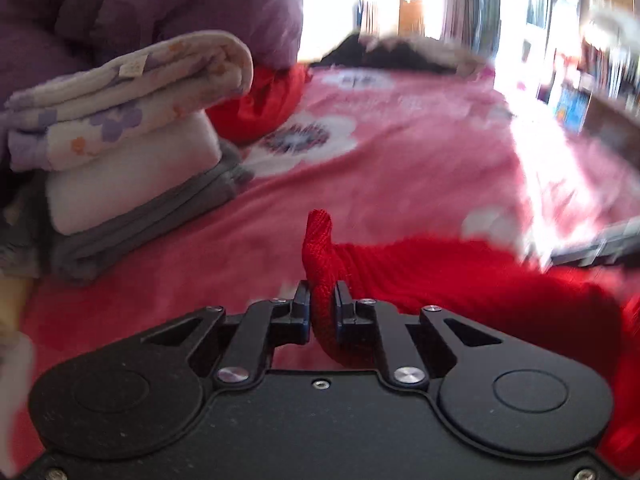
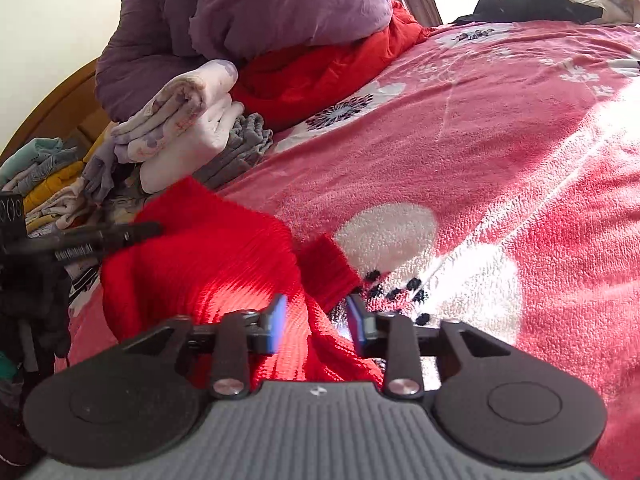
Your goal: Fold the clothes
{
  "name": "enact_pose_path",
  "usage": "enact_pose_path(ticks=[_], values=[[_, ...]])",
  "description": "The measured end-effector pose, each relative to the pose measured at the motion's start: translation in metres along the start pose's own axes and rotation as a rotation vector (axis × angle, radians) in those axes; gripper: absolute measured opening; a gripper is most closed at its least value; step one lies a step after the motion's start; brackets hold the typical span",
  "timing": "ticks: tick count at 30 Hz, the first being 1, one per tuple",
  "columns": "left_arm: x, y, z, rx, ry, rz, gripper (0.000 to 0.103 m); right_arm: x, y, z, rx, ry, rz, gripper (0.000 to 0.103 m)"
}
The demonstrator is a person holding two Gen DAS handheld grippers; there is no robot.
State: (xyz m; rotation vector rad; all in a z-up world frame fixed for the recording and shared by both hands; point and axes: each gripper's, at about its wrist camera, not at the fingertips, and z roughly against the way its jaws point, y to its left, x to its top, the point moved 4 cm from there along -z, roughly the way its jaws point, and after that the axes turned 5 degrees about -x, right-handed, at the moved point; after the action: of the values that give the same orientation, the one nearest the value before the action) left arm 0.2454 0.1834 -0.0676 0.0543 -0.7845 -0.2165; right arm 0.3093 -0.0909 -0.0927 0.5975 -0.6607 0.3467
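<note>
Between the fingers of the left claw [image 1: 322, 304] a fold of the red knit sweater [image 1: 460, 276] is pinched tight, its ribbed tip standing upright just past the fingertips while the rest of the garment spreads away to the claw's right across the bed [image 1: 400, 184]. Ahead and to the left of this claw sits a stack of folded clothes [image 1: 120, 132], a floral piece on top, white and grey layers under it, with a purple quilt [image 1: 140, 4] behind. Over at the right claw [image 2: 316, 318], the jaws stand apart with nothing clamped; the sweater [image 2: 208, 256] lies bunched just beyond and left of its fingers, a ribbed cuff reaching forward between them and the cloth passing under the gap. The knit is bright red, with vertical ribbing, rumpled into soft folds and lit by a sun patch. Farther left the other claw's black body [image 2: 80, 240] touches the sweater's edge. Beyond stretches the pink flowered bedspread [image 2: 500, 140].
</note>
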Motion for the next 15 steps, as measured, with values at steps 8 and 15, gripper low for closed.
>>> enact_pose_path(ticks=[8, 15], values=[[-0.023, -0.01, -0.014, -0.03, 0.097, -0.128, 0.009, -0.004, 0.017, -0.027, 0.019, 0.073, -0.016, 0.067], [0.003, 0.004, 0.005, -0.045, -0.07, -0.006, 0.009, -0.004, 0.021, -0.015, 0.04, -0.016, -0.039, 0.022]])
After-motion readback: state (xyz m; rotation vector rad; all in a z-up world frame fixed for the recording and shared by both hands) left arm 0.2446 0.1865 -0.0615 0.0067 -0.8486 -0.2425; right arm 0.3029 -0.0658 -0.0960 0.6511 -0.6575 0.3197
